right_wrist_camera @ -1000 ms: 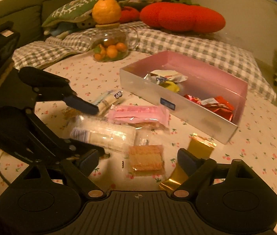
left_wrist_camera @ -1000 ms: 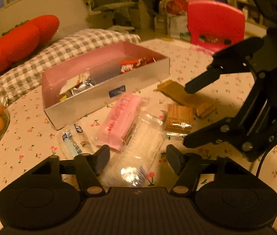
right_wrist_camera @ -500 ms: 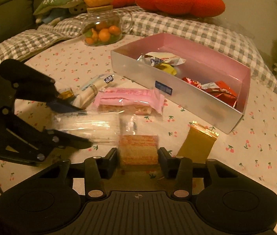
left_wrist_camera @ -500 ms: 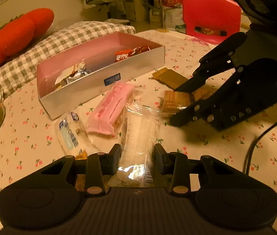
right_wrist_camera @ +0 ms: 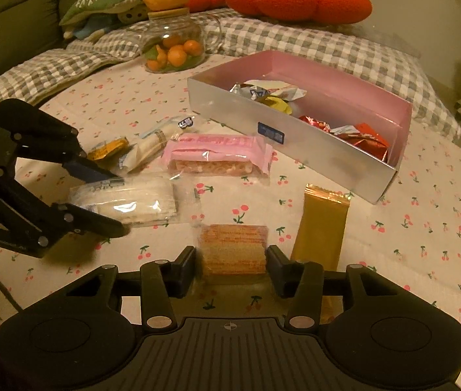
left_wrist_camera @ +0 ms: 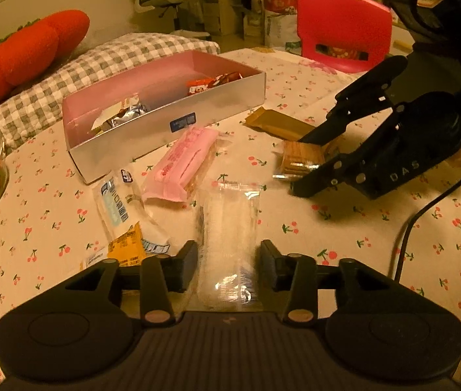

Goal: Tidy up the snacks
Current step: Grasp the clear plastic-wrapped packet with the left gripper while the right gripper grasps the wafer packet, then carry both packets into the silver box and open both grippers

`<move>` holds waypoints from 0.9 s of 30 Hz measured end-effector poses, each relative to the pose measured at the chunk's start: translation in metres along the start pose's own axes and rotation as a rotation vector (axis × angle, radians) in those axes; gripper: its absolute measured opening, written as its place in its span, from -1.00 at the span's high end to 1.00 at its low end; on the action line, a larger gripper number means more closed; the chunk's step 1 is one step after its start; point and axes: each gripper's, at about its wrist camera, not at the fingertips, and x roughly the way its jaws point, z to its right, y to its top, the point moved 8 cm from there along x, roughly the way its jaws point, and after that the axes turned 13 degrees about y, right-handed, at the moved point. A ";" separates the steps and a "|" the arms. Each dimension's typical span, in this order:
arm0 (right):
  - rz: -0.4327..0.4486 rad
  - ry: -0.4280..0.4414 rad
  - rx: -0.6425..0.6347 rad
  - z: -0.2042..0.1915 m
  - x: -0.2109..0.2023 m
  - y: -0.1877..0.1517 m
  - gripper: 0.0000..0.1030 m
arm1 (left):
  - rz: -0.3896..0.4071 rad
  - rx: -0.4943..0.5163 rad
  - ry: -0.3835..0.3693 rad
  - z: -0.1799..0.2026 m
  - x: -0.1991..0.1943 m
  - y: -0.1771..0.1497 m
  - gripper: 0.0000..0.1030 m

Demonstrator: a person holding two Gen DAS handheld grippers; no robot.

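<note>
A silver box (left_wrist_camera: 224,104) with a pink inside holds several wrapped snacks on the cherry-print tablecloth. My left gripper (left_wrist_camera: 229,260) straddles a clear packet of pale crackers (left_wrist_camera: 229,228). Its pads touch the packet's sides while the jaws are opening slightly. From the right wrist view the left gripper (right_wrist_camera: 118,202) has one finger on each side of that clear packet (right_wrist_camera: 132,202). My right gripper (right_wrist_camera: 232,260) sits around a small orange wafer packet (right_wrist_camera: 232,247). Its pads are on the packet's edges and its jaws are opening a little. Both packets lie low over the cloth.
Loose snacks lie in front of the box: a pink bar (left_wrist_camera: 181,163), a gold bar (right_wrist_camera: 323,224), a white-and-blue packet (left_wrist_camera: 114,202) and a small orange packet (left_wrist_camera: 126,244). A glass jar of oranges (right_wrist_camera: 173,45) stands at the back. A red chair (left_wrist_camera: 341,29) and a black cable (left_wrist_camera: 426,208) are to the right.
Both grippers went from wide open to closed in around their packets. The left one settled over the clear packet, the right one over the wafer packet.
</note>
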 end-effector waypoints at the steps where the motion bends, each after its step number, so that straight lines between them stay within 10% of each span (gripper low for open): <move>1: 0.000 0.000 -0.004 -0.001 0.000 0.000 0.06 | 0.002 -0.005 -0.001 -0.001 0.001 0.001 0.15; 27: 0.046 0.016 0.026 -0.002 -0.007 0.012 0.21 | -0.019 -0.162 0.002 -0.013 0.000 0.011 0.65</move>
